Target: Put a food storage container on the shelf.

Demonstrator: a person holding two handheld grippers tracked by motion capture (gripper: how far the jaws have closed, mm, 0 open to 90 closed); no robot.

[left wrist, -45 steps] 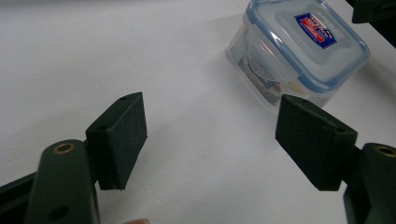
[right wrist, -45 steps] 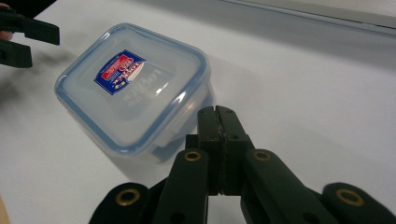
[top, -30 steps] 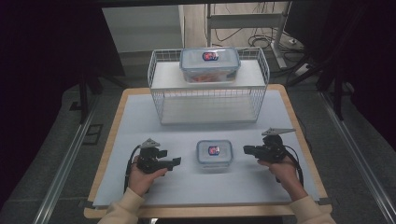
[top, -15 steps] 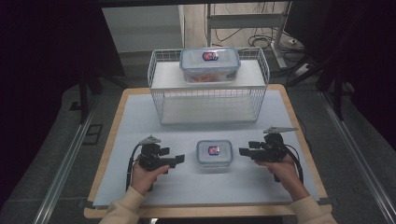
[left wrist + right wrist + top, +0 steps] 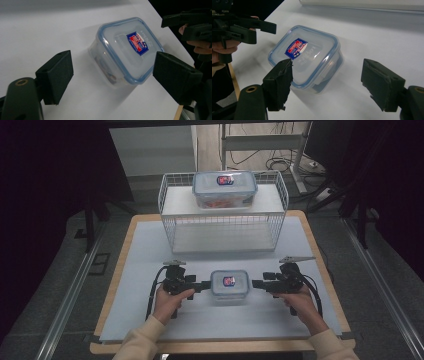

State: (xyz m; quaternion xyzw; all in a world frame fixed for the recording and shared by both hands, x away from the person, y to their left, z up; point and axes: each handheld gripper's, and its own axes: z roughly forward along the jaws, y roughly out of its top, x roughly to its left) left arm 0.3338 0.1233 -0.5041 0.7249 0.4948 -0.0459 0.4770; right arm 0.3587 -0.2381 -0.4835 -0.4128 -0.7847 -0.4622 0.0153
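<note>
A small clear container (image 5: 229,284) with a blue-rimmed lid sits on the white worktop (image 5: 150,250), between the two hand-held grippers; the left hand-held gripper (image 5: 204,284) stands wide open, its jaws flanking the box — seemingly just clear of it; the right hand-held gripper (image 5: 255,283) has just been opening, jaws wide and empty, near the box's other side.
</note>
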